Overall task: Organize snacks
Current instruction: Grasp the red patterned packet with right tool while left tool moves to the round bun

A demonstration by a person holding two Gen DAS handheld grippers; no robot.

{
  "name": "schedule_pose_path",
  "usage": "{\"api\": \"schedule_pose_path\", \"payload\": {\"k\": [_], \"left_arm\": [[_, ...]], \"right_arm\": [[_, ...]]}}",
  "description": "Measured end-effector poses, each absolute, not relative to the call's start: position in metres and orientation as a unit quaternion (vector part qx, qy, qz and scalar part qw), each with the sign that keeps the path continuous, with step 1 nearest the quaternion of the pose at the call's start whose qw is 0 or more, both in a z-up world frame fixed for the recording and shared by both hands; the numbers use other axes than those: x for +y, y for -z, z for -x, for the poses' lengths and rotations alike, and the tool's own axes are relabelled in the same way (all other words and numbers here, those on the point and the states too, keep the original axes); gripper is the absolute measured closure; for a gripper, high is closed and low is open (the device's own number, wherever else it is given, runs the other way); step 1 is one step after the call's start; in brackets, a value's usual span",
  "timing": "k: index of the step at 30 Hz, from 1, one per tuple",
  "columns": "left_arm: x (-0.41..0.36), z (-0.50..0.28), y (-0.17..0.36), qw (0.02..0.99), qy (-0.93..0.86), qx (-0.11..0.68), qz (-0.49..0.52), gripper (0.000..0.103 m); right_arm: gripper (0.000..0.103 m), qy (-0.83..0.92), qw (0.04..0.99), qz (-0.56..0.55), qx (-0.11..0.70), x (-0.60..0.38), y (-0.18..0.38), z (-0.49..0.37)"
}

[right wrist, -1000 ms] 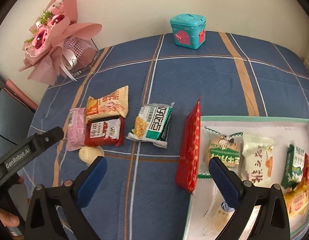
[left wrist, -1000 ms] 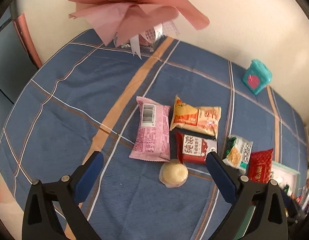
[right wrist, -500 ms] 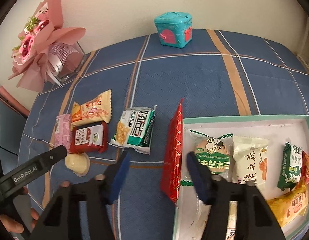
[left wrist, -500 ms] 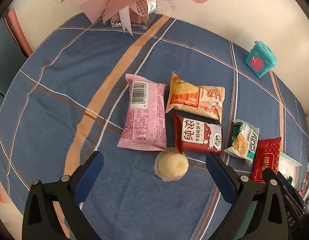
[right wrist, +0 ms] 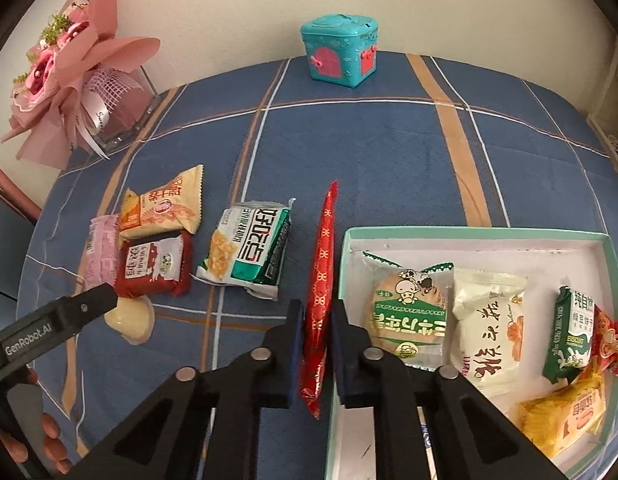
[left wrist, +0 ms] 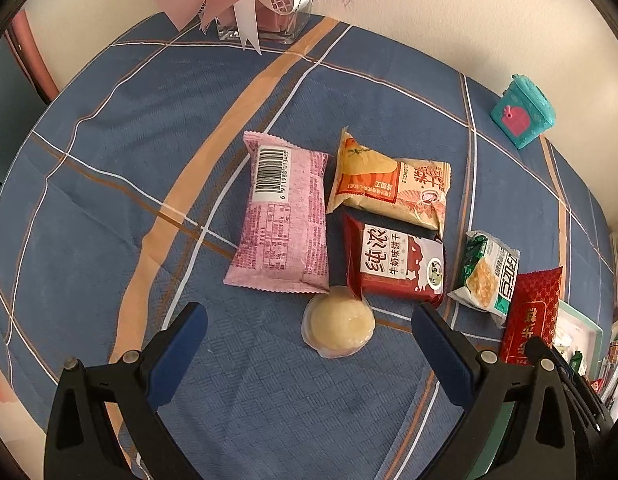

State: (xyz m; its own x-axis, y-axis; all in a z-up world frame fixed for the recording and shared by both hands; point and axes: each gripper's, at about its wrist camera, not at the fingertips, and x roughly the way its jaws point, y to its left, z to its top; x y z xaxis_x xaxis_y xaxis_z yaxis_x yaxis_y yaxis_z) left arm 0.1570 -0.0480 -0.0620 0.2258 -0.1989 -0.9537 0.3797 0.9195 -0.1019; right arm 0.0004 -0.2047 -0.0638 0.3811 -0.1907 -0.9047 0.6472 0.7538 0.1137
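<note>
Red snack packet (right wrist: 323, 280), on edge against the near-left wall of the tray (right wrist: 469, 232), now pinched by right gripper (right wrist: 315, 332) whose jaws have just closed on it, so it looks ready to lift in; left gripper (left wrist: 309, 340) wide over round pastry (left wrist: 338, 322).

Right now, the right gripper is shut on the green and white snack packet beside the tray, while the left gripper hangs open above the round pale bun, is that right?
Not quite: the right gripper is shut on the red packet standing on edge against the tray, as the right wrist view shows. The green and white packet lies untouched. The left gripper does hang open above the round bun.
</note>
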Motion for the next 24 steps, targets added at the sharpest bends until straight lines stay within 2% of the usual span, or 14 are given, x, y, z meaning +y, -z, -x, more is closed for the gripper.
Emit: {"api": "schedule_pose_path", "payload": {"k": [20, 24], "left_arm": [[-0.047, -0.157, 0.074, 0.772, 0.180, 0.607, -0.066, 0.001], [-0.047, -0.156, 0.076, 0.768, 0.182, 0.611, -0.065, 0.004]], "right_arm": [[0.091, 0.231, 0.827, -0.261, 0.441, -0.195, 0.026, -0.001], [0.091, 0.197, 0.832, -0.280, 0.437, -0.188, 0.027, -0.007]]}}
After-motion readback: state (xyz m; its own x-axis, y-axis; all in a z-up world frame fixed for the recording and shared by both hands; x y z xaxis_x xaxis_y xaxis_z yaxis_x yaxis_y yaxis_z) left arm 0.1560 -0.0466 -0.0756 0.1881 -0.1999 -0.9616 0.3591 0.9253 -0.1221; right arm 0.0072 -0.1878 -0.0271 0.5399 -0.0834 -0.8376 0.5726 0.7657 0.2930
